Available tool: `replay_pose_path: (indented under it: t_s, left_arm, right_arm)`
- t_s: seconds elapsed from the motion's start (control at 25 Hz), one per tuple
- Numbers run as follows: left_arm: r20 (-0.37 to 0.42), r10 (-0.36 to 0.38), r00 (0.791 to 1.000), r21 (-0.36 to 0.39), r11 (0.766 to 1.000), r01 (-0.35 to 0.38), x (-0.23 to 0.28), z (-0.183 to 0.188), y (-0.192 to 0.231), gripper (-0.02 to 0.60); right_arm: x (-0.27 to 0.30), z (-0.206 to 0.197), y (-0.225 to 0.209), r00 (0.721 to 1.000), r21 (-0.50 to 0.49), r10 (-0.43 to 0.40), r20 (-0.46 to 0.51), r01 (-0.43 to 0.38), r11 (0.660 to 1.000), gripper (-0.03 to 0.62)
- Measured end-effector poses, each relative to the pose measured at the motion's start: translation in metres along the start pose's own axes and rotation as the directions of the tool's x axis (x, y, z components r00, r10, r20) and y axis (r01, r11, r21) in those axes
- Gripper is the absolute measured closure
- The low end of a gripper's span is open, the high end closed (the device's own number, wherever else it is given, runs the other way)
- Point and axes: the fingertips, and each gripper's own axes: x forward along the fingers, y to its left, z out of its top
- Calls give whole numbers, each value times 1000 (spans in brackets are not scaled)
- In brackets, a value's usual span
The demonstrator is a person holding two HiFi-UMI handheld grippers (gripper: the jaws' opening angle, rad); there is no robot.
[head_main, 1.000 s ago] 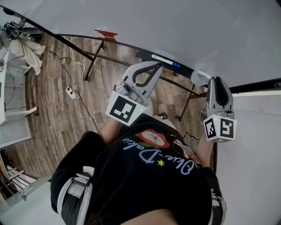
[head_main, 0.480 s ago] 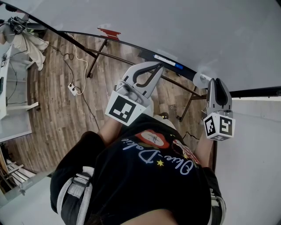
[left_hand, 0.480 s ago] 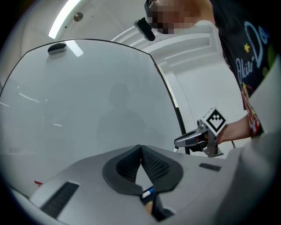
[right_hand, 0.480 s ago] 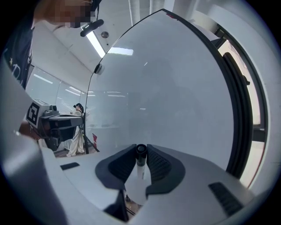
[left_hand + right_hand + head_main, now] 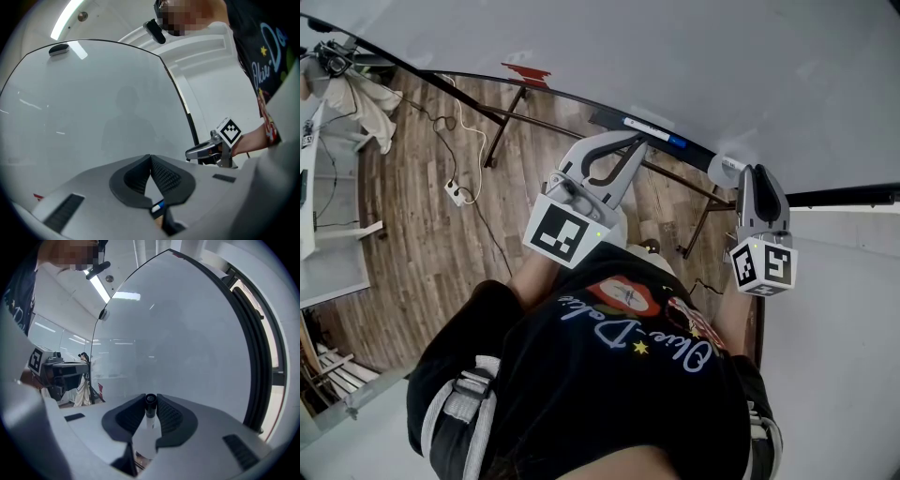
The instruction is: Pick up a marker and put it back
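Observation:
A white marker with a black cap stands between the pads of my right gripper, which is shut on it, cap pointing at the whiteboard. In the head view the right gripper is at the board's lower edge, to the right of the tray. A second marker with a blue end lies on that tray. My left gripper hovers just in front of this marker, jaws together and empty. In the left gripper view its tips meet, and the blue-ended marker shows below them.
A red object sits on the board's lower edge at the left. A white round thing is beside my right gripper. The board stand's legs rest on a wooden floor with a power strip and cable. A white wall is at the right.
My right gripper has drifted slightly left and up with the marker in it. The left gripper has hardly moved.

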Motion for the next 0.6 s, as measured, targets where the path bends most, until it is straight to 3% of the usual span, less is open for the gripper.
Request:
replay_pose_path:
  t_s: [0.6]
  left_arm:
    - [6, -41, 999, 4, 999, 41, 10, 1, -11, 578]
  right_arm:
    - [-12, -11, 0, 999, 7, 4, -43, -3, 1000, 520]
